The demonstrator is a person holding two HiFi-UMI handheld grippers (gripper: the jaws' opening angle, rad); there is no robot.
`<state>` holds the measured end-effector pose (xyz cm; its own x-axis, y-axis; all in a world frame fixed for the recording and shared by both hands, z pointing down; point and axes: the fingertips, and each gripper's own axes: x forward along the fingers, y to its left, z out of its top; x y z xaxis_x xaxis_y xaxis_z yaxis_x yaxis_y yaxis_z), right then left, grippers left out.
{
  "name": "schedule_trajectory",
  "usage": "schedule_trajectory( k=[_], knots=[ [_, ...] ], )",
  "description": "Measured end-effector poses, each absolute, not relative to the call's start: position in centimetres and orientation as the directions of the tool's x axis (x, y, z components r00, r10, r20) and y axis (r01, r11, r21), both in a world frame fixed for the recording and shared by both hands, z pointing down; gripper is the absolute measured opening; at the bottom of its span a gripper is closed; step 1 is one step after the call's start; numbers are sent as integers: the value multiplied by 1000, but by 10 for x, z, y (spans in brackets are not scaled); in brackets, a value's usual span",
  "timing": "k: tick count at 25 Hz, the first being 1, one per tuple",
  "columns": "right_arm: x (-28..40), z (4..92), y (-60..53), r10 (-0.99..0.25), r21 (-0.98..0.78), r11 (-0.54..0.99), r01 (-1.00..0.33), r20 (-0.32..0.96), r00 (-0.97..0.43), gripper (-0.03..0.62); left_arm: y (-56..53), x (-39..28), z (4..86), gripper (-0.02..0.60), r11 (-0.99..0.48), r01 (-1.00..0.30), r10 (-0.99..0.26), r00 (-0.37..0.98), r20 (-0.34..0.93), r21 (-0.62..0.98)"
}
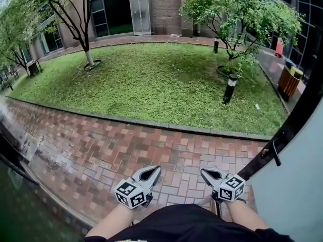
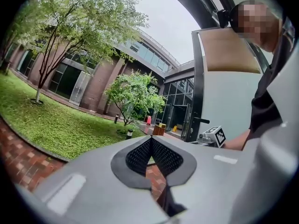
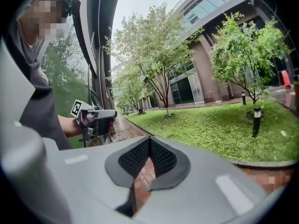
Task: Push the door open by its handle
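The door (image 1: 298, 185) stands swung outward at my right, a pale panel with a black edge frame. Its black lever handle (image 1: 275, 153) juts from that edge, above and right of my right gripper (image 1: 212, 175). That gripper is shut with nothing in it and does not touch the handle. My left gripper (image 1: 150, 173) hovers beside it over the brick paving, also shut and empty. In the left gripper view the door (image 2: 229, 106) and handle (image 2: 202, 120) show past the shut jaws of the left gripper (image 2: 152, 140). The right gripper view has the right gripper (image 3: 149, 140) shut, with the left gripper (image 3: 96, 120) at its left.
Wet red brick paving (image 1: 126, 150) lies below me, bounded by a kerb and a lawn (image 1: 161, 79) with trees. A short bollard lamp (image 1: 229, 88) and a waste bin (image 1: 289, 81) stand at the right. A dark glass wall (image 1: 15, 200) runs along the left.
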<state>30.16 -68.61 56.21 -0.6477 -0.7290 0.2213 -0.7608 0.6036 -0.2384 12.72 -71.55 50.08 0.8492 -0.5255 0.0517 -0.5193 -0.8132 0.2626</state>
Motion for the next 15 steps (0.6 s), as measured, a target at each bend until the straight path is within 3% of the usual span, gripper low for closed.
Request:
schedule_trajectory(
  k=[15],
  knots=[
    [313,541,-634,-631,-186,724,-665,213,-746,0,-632,149,478,-3,-756,-613,-627,779,17,230]
  ],
)
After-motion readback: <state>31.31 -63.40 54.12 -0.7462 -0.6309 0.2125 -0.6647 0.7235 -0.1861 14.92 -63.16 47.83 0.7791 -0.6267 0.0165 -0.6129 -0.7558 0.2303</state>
